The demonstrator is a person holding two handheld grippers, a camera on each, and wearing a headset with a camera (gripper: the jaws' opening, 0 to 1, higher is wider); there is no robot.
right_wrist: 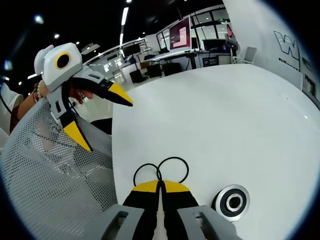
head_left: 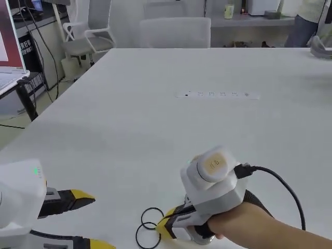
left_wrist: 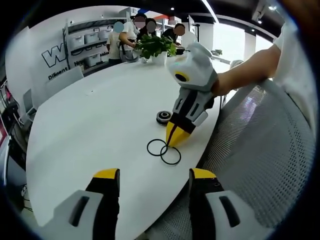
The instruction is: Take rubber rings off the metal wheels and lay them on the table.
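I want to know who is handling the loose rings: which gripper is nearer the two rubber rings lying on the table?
Right. The right gripper has its shut tips at the rubber rings, right where they overlap. The left gripper is open and clearly apart from them, pointing their way.

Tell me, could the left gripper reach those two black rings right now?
Probably yes: bare table lies between the open left gripper and the rings. But the right gripper sits shut right at them and would crowd any grab.

A large "W" (left_wrist: 52, 54) stands on the wall (left_wrist: 47, 30) at ten o'clock, left gripper view. Smaller lettering beneath it is unreadable.
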